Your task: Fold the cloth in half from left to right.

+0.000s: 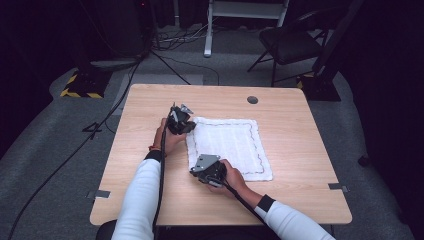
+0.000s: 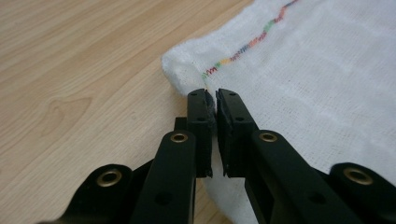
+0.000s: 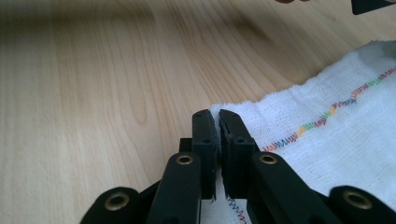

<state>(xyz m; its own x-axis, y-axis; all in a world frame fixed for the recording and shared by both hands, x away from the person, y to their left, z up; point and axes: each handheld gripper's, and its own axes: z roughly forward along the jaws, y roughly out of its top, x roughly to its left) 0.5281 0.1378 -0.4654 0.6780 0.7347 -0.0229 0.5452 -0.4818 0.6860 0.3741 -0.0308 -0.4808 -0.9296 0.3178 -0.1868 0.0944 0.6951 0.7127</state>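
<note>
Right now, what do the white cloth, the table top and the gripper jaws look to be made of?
White cloth: soft woven cotton gauze by the look, open weave, matte, with a multicoloured zigzag stitch line near its edge. Table top: pale wood-grain surface, smooth with a slight sheen; probably laminate, though solid wood cannot be ruled out. Jaws of both grippers: matte black rigid plastic or metal, with brass-coloured rivets.

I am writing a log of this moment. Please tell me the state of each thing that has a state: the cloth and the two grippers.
white cloth: spread flat on the table, two left corners pinched.
left gripper: shut on the far-left corner of the cloth.
right gripper: shut on the near-left corner of the cloth.
</note>
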